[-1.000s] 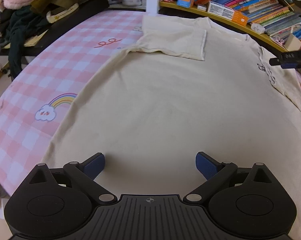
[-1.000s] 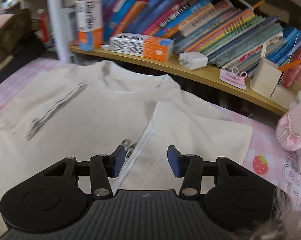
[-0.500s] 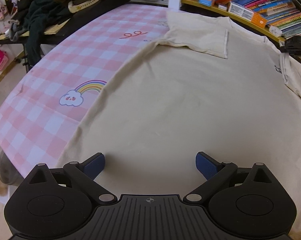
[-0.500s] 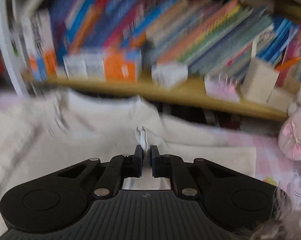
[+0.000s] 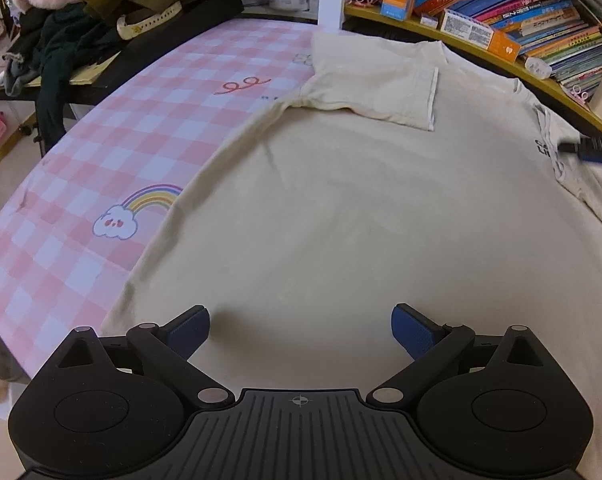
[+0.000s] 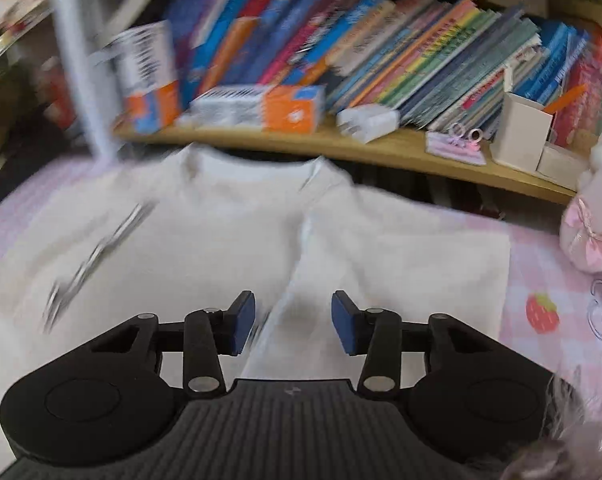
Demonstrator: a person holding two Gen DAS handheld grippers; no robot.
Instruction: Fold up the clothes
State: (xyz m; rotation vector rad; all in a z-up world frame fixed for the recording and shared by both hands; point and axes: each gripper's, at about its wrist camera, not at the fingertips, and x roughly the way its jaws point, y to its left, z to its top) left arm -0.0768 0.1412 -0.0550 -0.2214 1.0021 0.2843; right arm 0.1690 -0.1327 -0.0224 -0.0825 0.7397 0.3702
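Left wrist view: cream T-shirt (image 5: 341, 208) spread flat on a pink checked tablecloth (image 5: 113, 152), covering most of the table. Left sleeve (image 5: 381, 84) is folded in over the body, its hem edge running down toward the chest. Left gripper (image 5: 300, 330) sits over the lower part of the shirt near the bottom hem, jaws spread wide, nothing between the 2 blue pads (image 5: 411, 330). Whether the pads touch the cloth cannot be told. Rainbow-and-cloud print (image 5: 133, 212) on the tablecloth lies just beside the shirt's left edge. Right gripper (image 5: 593, 148) shows as a dark tip at the far right edge, over the shirt's chest print (only partly visible). Wooden shelf (image 5: 481, 48) with leaning books (image 5: 541, 16) runs along the far side; a pile of dark clothes (image 5: 81, 20) sits on a black side table at top left.

Right wrist view (motion-blurred): right gripper (image 6: 293, 322) is over the shirt's right shoulder area, jaws apart, holding nothing. The T-shirt (image 6: 205, 240) lies with the collar (image 6: 253, 168) toward the shelf. Right sleeve (image 6: 401, 248) lies flat, folded in, its edge running up from between the jaws. The wooden shelf (image 6: 381, 152) behind carries books (image 6: 381, 52), an orange-and-white box (image 6: 261, 106), a white charger plug (image 6: 367, 122) and a white pen holder (image 6: 525, 132). A pink plush toy (image 6: 589, 232) sits at the right edge, beside a strawberry print (image 6: 543, 312) on the tablecloth.
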